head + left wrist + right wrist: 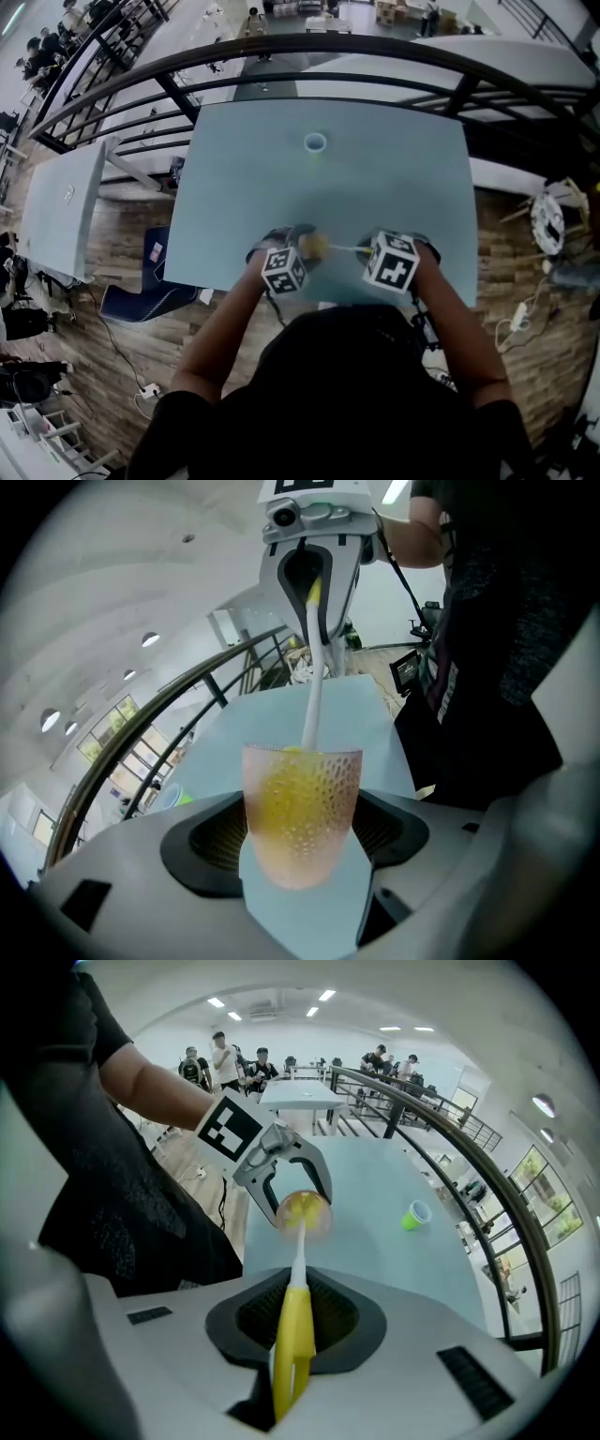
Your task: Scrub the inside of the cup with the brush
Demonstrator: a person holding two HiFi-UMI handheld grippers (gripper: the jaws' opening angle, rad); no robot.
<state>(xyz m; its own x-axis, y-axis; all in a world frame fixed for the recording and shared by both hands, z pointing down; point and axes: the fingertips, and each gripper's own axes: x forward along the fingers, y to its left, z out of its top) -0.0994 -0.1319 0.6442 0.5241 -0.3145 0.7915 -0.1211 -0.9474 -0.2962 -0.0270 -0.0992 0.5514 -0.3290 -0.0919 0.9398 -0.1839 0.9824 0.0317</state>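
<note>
Left tongs [298,240] clenched on the cup [302,817], one pad on each side of its dimpled, see-through wall. The grip sits low on the body. My guess is that this leaves the rim free for the brush.

Cup is held up in front of the person, over the near edge of the surface [244,169]. I can't tell whether it touches the surface. Its mouth is turned toward the other hand, so the two tools face each other roughly in line. That line-up lets the brush go straight down the cup's axis rather than scraping the rim.

Right tongs [295,1321] clamped on the yellow handle of the brush [292,1335]. The white shaft runs forward from the jaws and into the cup's mouth. The yellow head shows through the cup wall as a bright blur filling most of the inside, so it is well in and looks to be near the bottom.

Judgement: scrubbing is under way or about to start. The head is in place, and what remains is working it round the walls and base. The firm grip on the cup looks meant to resist the brush's push and twist. Risk is the cup turning or slipping between the pads if the brush drags hard.

Small cup [315,142] stands alone at the far side of the surface, well apart and not involved.
</note>
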